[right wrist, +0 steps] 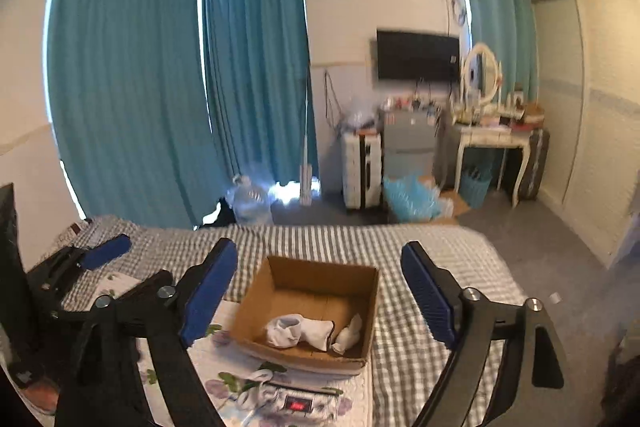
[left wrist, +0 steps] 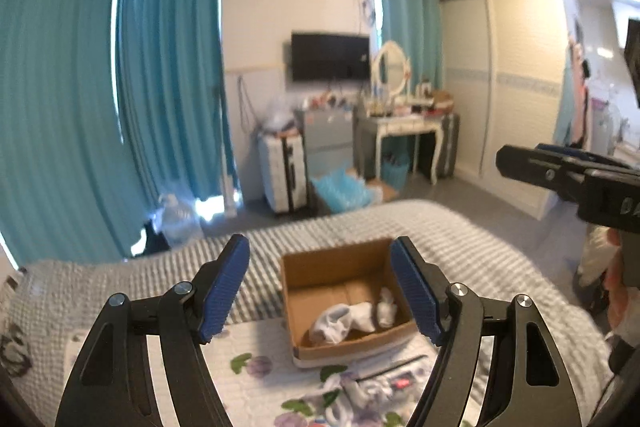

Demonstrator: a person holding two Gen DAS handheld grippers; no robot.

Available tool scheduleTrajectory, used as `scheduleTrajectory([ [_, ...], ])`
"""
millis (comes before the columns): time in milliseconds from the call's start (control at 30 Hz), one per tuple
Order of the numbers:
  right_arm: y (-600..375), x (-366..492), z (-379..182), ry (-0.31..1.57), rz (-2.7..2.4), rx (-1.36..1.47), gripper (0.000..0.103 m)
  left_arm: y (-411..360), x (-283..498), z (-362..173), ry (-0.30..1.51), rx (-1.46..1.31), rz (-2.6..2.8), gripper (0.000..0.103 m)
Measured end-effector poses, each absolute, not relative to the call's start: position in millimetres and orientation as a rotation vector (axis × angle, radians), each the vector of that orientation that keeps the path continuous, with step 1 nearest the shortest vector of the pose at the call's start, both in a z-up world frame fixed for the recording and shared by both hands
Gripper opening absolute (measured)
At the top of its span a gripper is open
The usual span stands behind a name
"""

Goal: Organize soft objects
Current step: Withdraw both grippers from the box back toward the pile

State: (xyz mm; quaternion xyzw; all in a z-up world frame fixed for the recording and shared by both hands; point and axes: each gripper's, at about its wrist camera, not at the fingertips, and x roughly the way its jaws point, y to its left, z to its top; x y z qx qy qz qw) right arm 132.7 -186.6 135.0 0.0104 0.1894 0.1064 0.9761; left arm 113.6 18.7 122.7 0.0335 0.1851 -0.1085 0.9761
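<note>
left tool [left wrist: 320,287]: held released, empty;
right tool [right wrist: 320,291]: held released, empty;
box [left wrist: 340,263]: white socks [left wrist: 344,319] seen inside, on bed [right wrist: 420,247]

A cardboard box [right wrist: 308,311] sits on the bed [right wrist: 420,327] with socks [right wrist: 298,333] in it, a dressing table [right wrist: 490,141] far behind.

Both wrist cameras look forward from above the bed [left wrist: 460,239], near the open cardboard box [left wrist: 340,259], facing the far wall's television [right wrist: 416,55]; the left camera sits left of the right.
</note>
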Motion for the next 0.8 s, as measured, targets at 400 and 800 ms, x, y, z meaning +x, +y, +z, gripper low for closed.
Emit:
scheduleTrajectory([
  [400, -166, -17, 143, 0.376, 0.159, -0.034, 0.101, 65, -15, 156, 0.274, 0.058, -0.197, 0.094],
  [800, -122, -10, -22, 0.539, 0.26, -0.148, 0.101, 67, -11, 8, 0.537, 0.05, -0.15, 0.094],
])
